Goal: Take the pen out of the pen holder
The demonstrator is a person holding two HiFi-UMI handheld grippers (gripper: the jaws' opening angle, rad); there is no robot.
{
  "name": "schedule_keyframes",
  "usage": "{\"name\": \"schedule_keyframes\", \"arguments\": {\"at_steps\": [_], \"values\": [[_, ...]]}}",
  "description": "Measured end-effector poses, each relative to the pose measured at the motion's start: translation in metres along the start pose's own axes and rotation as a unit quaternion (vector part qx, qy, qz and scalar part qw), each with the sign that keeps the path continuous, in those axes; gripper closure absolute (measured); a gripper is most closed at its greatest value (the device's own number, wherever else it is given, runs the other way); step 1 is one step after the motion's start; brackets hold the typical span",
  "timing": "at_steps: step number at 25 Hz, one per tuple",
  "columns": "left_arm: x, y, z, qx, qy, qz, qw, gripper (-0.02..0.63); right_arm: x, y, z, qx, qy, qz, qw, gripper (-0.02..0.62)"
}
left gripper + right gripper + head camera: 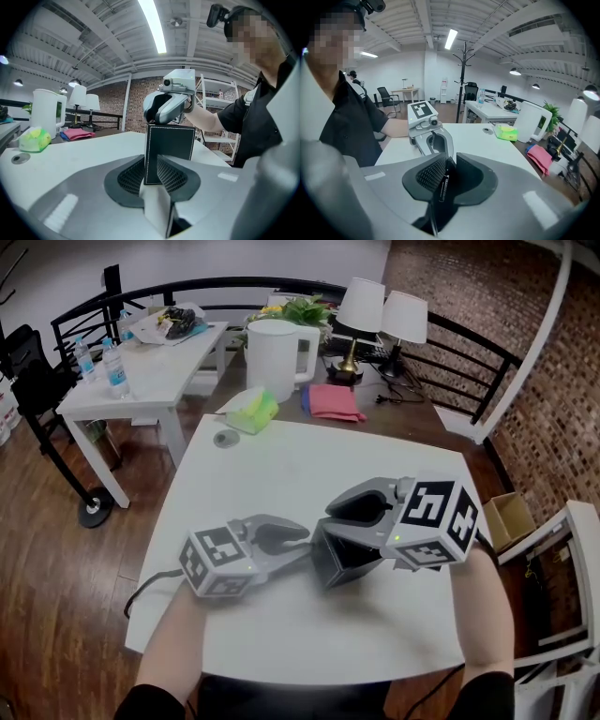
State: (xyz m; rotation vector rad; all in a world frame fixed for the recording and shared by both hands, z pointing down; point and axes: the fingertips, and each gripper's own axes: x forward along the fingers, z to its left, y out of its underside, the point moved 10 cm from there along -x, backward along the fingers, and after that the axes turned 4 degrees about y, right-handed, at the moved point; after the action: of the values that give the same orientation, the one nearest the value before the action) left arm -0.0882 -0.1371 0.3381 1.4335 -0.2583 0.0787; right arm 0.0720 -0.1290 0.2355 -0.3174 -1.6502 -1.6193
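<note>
white table (281,474) — brick wall (450,277), wood floor (47,596)

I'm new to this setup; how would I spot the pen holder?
Find the white table nearest the camera. Near its front edge, clamped in the left gripper, stands the pen holder: a black square box with white stitching, unlike the green bundle farther back.
</note>
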Motion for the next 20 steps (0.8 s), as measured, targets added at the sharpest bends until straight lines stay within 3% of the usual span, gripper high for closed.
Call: {"name": "schedule_keyframes", "arguments": {"at_steps": [8, 13, 16, 20], "values": [[0.001, 0.001, 0.001, -0.001, 0.002, 0.003, 1.0, 0.525, 0.004, -0.002, -0.008, 0.013, -0.036, 0.02, 0.999, 0.527], [0.001, 0.002, 0.002, -0.005, 0.003, 0.006, 1.0, 0.525, 0.002, -0.002, -0.005, 0.002, -0.022, 0.01, 1.0, 0.551], [0.001, 0.005, 0.002, -0.012, 0.003, 0.006, 0.9999, 0.525, -0.003, 0.001, -0.006, 0.022, -0.018, -0.015, 0.999, 0.554], [0.001, 0.004, 0.002, -0.008, 0.003, 0.006, 0.9999, 0.525, -0.016, 0.008, -0.005, 0.059, -0.019, -0.091, 0.994, 0.554]]}}
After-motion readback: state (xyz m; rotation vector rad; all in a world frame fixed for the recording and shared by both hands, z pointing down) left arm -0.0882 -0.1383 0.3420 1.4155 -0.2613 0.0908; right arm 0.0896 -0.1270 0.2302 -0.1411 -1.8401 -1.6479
